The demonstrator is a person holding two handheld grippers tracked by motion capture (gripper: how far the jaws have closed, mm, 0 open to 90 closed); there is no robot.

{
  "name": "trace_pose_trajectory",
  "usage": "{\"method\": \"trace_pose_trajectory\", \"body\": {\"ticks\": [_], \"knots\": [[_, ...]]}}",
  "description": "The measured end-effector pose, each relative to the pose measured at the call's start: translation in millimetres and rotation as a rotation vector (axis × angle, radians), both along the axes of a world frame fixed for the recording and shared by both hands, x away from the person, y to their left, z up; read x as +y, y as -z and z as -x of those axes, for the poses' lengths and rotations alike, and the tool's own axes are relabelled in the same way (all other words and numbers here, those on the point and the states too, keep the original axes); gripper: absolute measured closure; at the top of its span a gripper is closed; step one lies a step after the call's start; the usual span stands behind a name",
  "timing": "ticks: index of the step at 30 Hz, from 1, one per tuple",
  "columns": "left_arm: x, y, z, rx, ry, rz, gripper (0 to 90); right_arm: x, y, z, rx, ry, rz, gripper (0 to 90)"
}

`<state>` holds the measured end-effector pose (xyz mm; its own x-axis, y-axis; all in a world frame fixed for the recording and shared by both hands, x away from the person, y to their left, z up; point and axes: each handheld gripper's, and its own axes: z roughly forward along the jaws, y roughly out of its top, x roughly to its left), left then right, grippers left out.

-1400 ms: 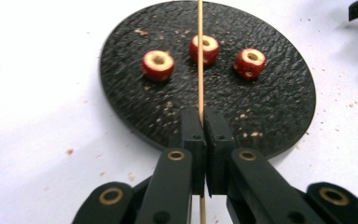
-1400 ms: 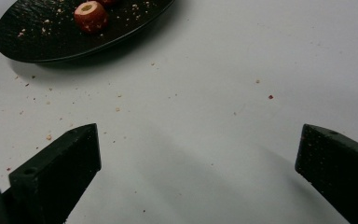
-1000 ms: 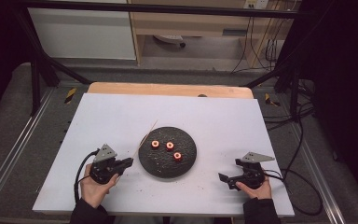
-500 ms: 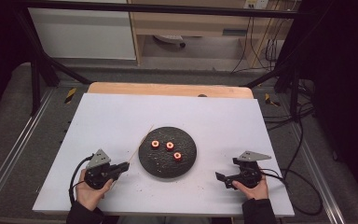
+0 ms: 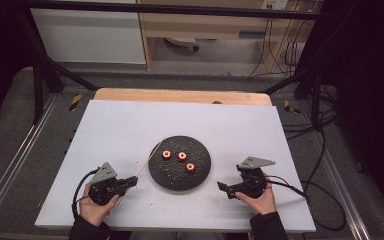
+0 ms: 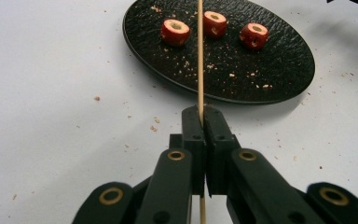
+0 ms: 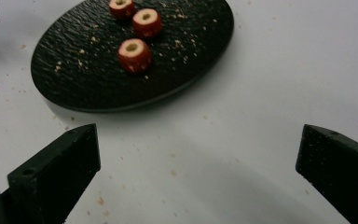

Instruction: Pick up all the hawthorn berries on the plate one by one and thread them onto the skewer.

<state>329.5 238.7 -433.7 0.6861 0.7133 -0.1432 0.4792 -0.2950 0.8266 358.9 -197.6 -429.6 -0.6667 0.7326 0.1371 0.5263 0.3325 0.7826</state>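
Skewer work is set up: the left gripper (image 6: 200, 116) has drawn back toward the table's near-left corner, jaws clamped on the thin wooden skewer (image 6: 200, 56), whose tip points over the round black textured plate (image 5: 157, 172). The right gripper (image 5: 226, 187), jaws wide and empty, has edged toward the plate, likely to fetch one of the three red cored fruit pieces (image 7: 134, 53) lying there.

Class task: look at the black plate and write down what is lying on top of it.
On the black plate lie three red cored fruit pieces and scattered crumbs. The table beneath the plate is covered.
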Motion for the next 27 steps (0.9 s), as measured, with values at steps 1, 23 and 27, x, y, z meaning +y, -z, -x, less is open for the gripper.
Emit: {"method": "trace_pose_trajectory", "body": {"ticks": [1,23,27], "knots": [[-0.1,0.2,0.0,0.0,0.001,-0.002,87.9,5.0,-1.6,-1.8,0.0,-0.002,0.0,0.6],[-0.3,-0.3,1.2,-0.007,0.01,-0.003,87.9,87.0,-27.7,-41.9,0.075,-0.046,0.158,4.5],[-0.3,-0.4,1.2,-0.01,0.01,-0.004,87.9,97.0,-30.0,-49.0,0.096,-0.056,0.185,7.1]]}}
